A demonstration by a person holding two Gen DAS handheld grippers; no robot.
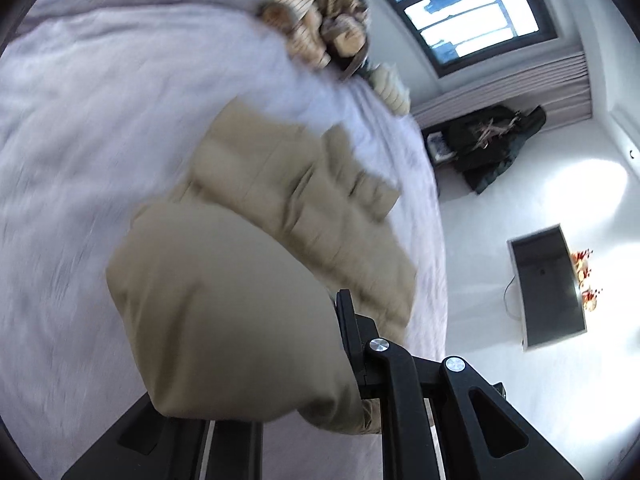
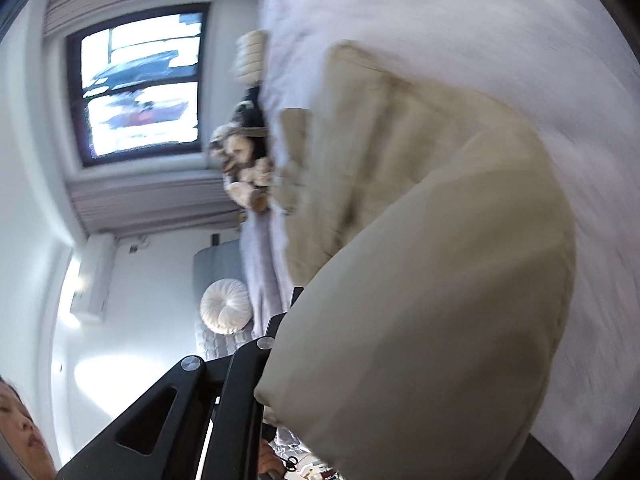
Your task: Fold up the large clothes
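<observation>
Both my tongs, left (image 1: 344,344) and right (image 2: 280,344), pinch the beige coat (image 1: 288,184), lifted off the bed (image 1: 80,160) toward twelve o'clock, the fold barely begun.

A pale lilac bedspread (image 1: 100,128) covers the bed, w/ a heap of tan plush toys (image 1: 320,20) at its far edge; same toys (image 2: 244,172) show in the right wrist view, near a dark-framed window (image 2: 140,80) w/ pleated blind above & below. Left wrist view: window (image 1: 472,12), dark clothing pile (image 1: 492,144) on the white floor by the wall, & a flat dark screen (image 1: 548,284) w/ orange-red decoration (image 1: 586,276) just beside it. Right wrist view also has a round white cushion (image 2: 226,306), a white wall AC unit (image 2: 94,276) & part of a person (image 2: 20,432) at the lower left edge.
</observation>
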